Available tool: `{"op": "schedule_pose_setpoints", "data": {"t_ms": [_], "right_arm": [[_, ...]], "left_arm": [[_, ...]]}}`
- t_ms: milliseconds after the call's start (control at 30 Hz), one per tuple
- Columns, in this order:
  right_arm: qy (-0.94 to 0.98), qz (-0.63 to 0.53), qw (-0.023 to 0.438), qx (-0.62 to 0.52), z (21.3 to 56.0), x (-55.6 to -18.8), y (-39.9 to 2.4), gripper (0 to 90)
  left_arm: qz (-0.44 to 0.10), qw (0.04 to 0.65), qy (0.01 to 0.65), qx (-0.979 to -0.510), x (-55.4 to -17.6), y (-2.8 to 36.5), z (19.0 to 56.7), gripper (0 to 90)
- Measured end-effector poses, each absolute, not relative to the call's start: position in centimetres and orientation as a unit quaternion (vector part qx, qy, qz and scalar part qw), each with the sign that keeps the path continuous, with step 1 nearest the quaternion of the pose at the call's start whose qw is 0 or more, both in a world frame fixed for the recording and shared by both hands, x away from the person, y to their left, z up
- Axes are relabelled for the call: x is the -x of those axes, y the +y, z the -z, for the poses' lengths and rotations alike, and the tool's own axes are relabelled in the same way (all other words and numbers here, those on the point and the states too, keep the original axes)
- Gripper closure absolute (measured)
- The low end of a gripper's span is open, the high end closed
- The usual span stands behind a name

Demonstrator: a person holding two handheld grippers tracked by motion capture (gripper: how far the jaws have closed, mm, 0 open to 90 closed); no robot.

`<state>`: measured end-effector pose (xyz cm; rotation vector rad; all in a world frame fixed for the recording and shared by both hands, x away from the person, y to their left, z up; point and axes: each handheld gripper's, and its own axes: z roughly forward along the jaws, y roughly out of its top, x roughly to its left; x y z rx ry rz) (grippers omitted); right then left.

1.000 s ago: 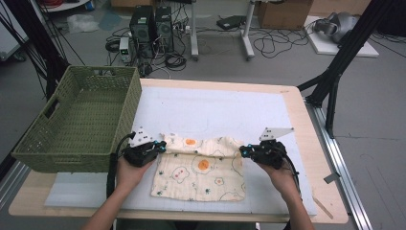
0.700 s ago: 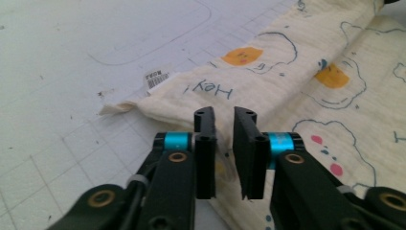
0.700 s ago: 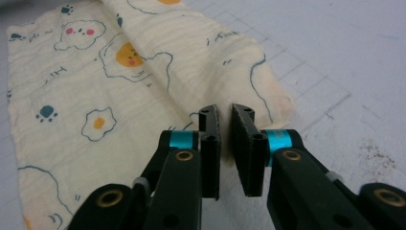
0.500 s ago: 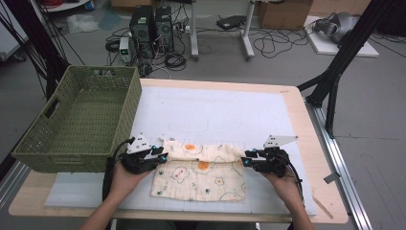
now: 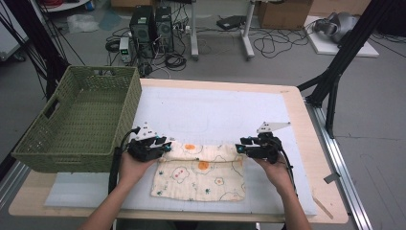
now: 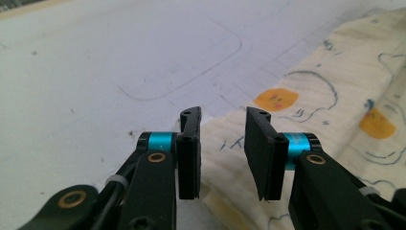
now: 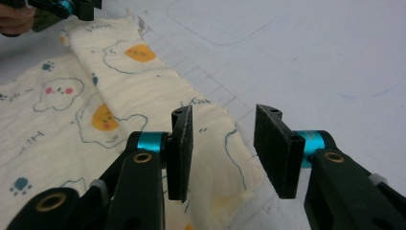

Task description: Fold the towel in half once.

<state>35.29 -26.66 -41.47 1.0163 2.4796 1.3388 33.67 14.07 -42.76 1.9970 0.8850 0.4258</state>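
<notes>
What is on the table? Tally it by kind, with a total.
Cloths: 1, the cream printed cloth, folded flat on the white mat
Baskets: 1, the green woven basket at the table's left edge
Mats: 1
Grippers: 2, the left gripper and the right gripper, both open at the cloth's far corners
Total: 5

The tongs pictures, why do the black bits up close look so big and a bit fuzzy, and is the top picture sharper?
In the left gripper view the left tongs sit right at the lens, so they loom large and soft-edged while the cloth beyond blurs; the right gripper view does the same with the right tongs; the high view is evenly lit, with no glare and only faint shadows on the white mat.
</notes>
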Motion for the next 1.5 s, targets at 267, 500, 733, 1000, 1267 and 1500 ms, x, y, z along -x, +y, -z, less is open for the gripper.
{"op": "schedule_pose_setpoints", "data": {"t_ms": [267,500,733,1000,1267,1500], "right_arm": [[0.84,-0.414,0.036,-0.348,43.2,-36.2,-25.9,66.3],[0.848,-0.413,0.014,-0.332,43.5,-35.9,-25.6,81.7],[0.838,-0.437,0.014,-0.326,42.7,-35.2,-25.9,86.0],[0.83,-0.463,0.028,-0.31,41.3,-33.7,-26.1,86.2],[0.825,-0.483,0.041,-0.29,40.7,-30.6,-26.7,86.3],[0.84,-0.457,0.021,-0.292,42.7,-28.4,-27.0,84.1]], "left_arm": [[-0.12,0.409,0.378,-0.822,-34.6,13.6,44.1,68.7],[-0.118,0.403,0.372,-0.827,-34.5,13.4,44.3,84.9],[-0.139,0.421,0.369,-0.817,-34.2,13.9,43.7,89.5],[-0.16,0.463,0.36,-0.794,-33.0,14.5,42.1,89.6],[-0.163,0.486,0.34,-0.788,-30.9,15.2,41.9,89.6],[-0.148,0.475,0.324,-0.805,-28.9,15.2,42.5,89.5]]}}
